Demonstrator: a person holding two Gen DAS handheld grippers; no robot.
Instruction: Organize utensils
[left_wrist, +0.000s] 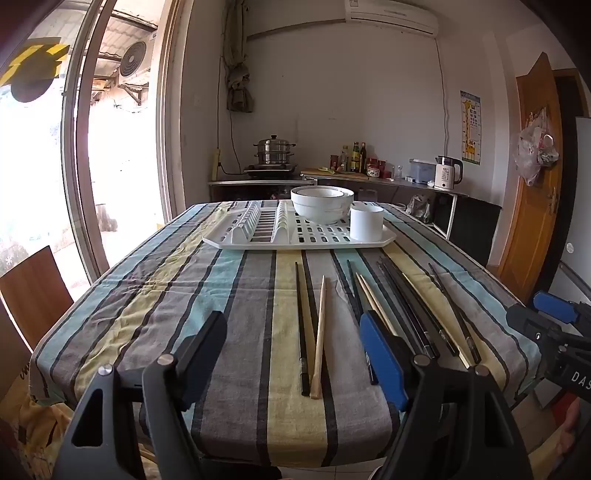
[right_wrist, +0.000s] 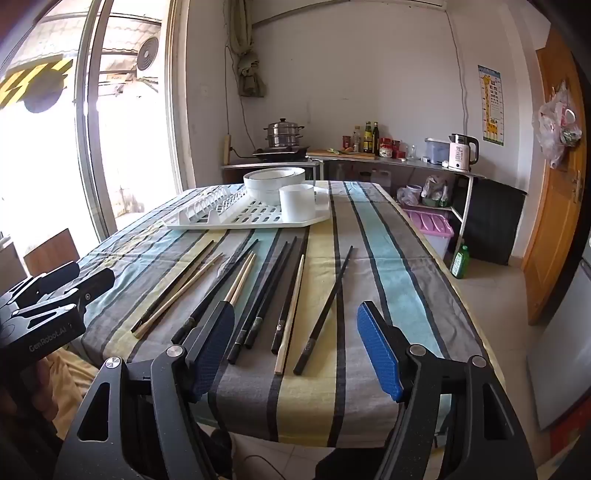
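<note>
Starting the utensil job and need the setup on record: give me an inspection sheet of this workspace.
Surface: table under a striped tablecloth, wrinkled near the front edge.
Job's things: black and wooden chopsticks scattered loose on the cloth, none sorted; white drying rack at the far end holding stacked white bowls and a white cup.
Clutter: nothing seen on the table besides these.
Grippers: left gripper open, holding nothing, hovering over the near edge; right gripper open, holding nothing.
Cables: a cord runs down the back wall to the stove area; none on the table.
Surroundings: counter with steamer pot, bottles and kettle; glass door on the left, wooden door on the right.
</note>
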